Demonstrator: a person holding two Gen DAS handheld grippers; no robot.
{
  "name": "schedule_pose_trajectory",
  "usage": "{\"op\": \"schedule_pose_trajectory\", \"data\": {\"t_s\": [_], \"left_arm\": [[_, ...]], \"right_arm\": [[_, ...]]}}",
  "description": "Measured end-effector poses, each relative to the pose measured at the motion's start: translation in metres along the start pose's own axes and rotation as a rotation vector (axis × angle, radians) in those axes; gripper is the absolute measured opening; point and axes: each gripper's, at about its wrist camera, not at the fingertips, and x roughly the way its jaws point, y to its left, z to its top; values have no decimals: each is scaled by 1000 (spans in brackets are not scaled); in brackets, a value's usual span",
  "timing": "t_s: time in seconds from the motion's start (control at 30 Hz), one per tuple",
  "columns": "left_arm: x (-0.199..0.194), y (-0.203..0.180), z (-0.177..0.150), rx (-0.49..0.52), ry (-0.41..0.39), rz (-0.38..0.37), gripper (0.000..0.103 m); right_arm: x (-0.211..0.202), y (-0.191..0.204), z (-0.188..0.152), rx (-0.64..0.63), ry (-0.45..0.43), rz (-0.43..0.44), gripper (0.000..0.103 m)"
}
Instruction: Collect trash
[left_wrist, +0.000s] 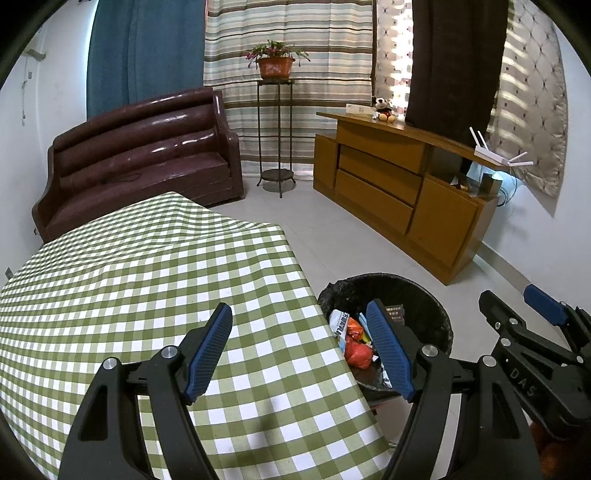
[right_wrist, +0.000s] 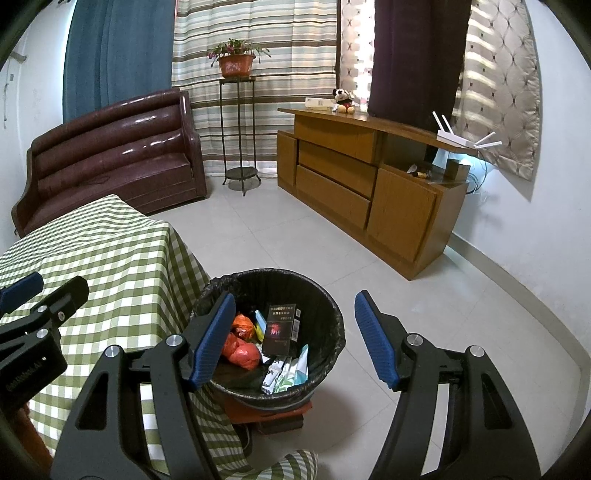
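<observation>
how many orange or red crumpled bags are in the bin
2, both at the left side of the black-lined bin: an orange bag farther back and a red bag just in front of it. More may lie hidden under the dark box and wrappers.

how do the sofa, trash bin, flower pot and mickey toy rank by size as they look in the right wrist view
1. sofa
2. trash bin, though it sits nearest the camera, which enlarges it
3. flower pot
4. mickey toy
</observation>
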Motion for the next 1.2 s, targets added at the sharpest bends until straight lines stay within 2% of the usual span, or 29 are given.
{"op": "schedule_pose_trajectory", "data": {"t_s": [0.37,0.9,1.03,1.1,1.2], "left_arm": [[1,0,2,15,-2,18,79],[4,0,1,37,-31,7,84],[6,5,1,37,-17,18,84],[7,10,-1,32,-5,20,84],[9,23,-5,16,24,50,84]], "right_arm": [[1,-1,0,-1,3,1,66],[2,0,-3,-6,5,4,66],[3,2,-8,-12,9,8,66],[4,7,-9,-18,8,11,72],[4,16,-9,-36,12,17,72]]}}
